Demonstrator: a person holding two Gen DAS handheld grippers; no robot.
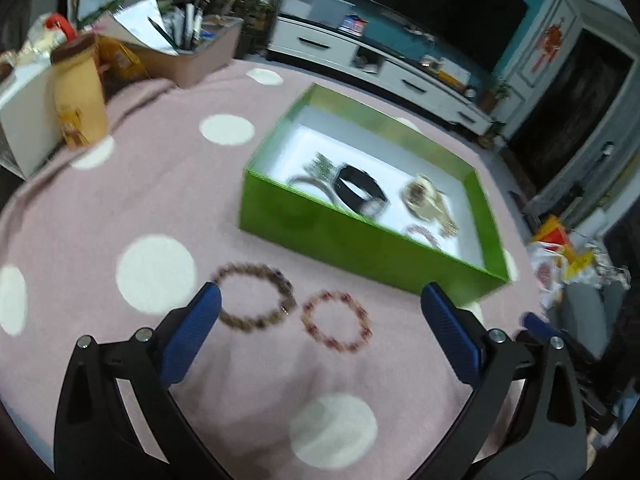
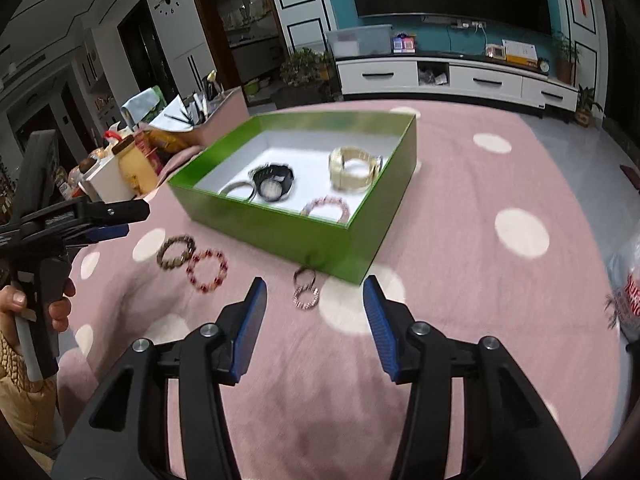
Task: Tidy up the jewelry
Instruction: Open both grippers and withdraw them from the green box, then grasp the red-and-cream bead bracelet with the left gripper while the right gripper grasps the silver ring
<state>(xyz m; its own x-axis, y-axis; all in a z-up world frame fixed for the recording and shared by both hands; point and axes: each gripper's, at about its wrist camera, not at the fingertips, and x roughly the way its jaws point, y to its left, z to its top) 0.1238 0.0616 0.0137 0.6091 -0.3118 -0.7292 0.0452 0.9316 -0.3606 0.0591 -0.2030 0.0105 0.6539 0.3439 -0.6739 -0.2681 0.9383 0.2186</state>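
Observation:
A green box [image 1: 344,236] [image 2: 280,226] with a white floor sits on the pink dotted cloth. Inside lie a black watch [image 1: 360,194] [image 2: 274,184], a gold watch [image 1: 424,200] [image 2: 354,168], a silver bangle [image 1: 310,182] [image 2: 238,190] and a pink bead bracelet [image 1: 422,234] [image 2: 326,208]. On the cloth in front are a brown bead bracelet [image 1: 254,298] [image 2: 176,252] and a red bead bracelet [image 1: 336,320] [image 2: 208,270]. Two small rings [image 2: 306,288] lie near the box's corner. My left gripper [image 1: 320,302] [image 2: 116,220] hangs wide open above the bracelets, empty. My right gripper [image 2: 316,296] is open, empty, just short of the rings.
At the cloth's far left stand a pink bin of pens and papers [image 1: 192,52] [image 2: 208,116], a yellow jar [image 1: 80,96] [image 2: 136,164] and a white box [image 1: 28,120]. A hand [image 2: 36,304] holds the left gripper's handle. A plastic bag [image 2: 628,292] lies at the right edge.

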